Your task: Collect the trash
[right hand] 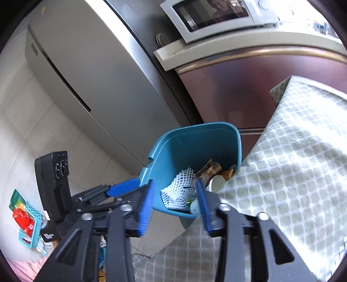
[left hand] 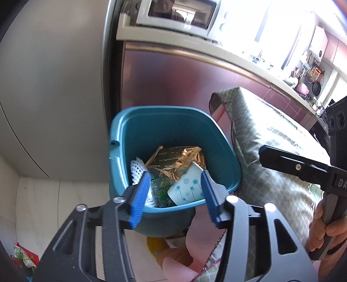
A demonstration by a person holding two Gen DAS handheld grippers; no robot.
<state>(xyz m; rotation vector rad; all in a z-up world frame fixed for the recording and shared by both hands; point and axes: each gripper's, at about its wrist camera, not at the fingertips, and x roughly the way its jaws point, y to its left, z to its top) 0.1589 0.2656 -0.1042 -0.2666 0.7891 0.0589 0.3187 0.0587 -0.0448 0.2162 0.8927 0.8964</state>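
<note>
A tall grey fridge [right hand: 91, 71] with a smooth brushed face stood beside a glossy maroon cabinet [left hand: 173, 80], a white microwave [left hand: 180, 15] on the pale worktop [left hand: 173, 45] above it. Nearer, a table under a soft green-and-white lattice cloth [right hand: 292, 151] pressed close against the teal plastic bin [left hand: 138, 130] — a rounded-square tub with a rolled rim and slick walls, standing on the floor between table and fridge. The trash lay inside it: a crinkled gold foil wrapper [left hand: 175, 160], a white foam fruit net [right hand: 180, 186], a paper cup [left hand: 188, 186] printed with blue dots lying tipped on its side, and a green film packet [left hand: 161, 191] tucked low. Both tools hung over the near rim. The left gripper [left hand: 173, 193] had its ribbed blue pads apart with nothing between them, and the right gripper [right hand: 175, 204] likewise stood apart and empty; no earlier view showed how they got so. The drop looked finished, so the sensible move would be to lift both clear without clipping the rim or snagging the cloth's hanging edge. More colourful packets [right hand: 23, 217] lay in a small turquoise basket [right hand: 34, 225] on the floor to the left; whether those counted as trash could not be told. Thin film and foil would likely crumple and slip, so a pinch on a folded edge should hold best.
</note>
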